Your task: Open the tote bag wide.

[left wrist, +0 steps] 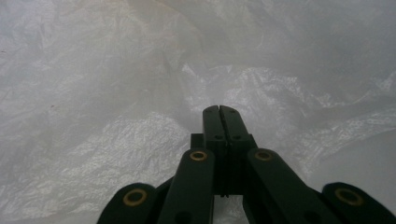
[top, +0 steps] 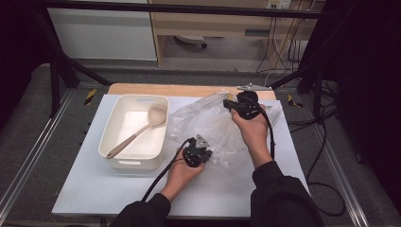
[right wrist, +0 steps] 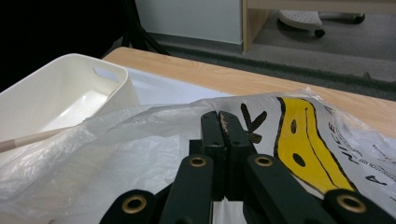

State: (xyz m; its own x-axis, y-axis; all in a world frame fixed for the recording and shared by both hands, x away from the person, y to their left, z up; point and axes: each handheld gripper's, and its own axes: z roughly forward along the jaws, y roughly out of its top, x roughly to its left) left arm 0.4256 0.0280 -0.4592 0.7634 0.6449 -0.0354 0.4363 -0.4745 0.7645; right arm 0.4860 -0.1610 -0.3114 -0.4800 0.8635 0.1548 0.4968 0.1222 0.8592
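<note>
A crumpled clear plastic bag (top: pixel 208 124) lies on the white mat, right of centre. My left gripper (top: pixel 205 151) is at its near edge. In the left gripper view the left gripper (left wrist: pixel 219 108) has its jaws pressed together, and creases in the bag's film (left wrist: pixel 116 70) run to the tips. My right gripper (top: pixel 228 103) is at the bag's far right edge. In the right gripper view the right gripper (right wrist: pixel 219 114) is shut on the bag's rim (right wrist: pixel 116 140), beside a yellow smiley print (right wrist: pixel 303 140).
A cream plastic bin (top: pixel 134 98) stands on the left of the white mat (top: pixel 94 189) with a beige ladle (top: pixel 137 132) lying in it. The bin (right wrist: pixel 56 88) and the ladle handle (right wrist: pixel 23 141) appear in the right gripper view. A wooden table edge (top: pixel 165 90) runs behind.
</note>
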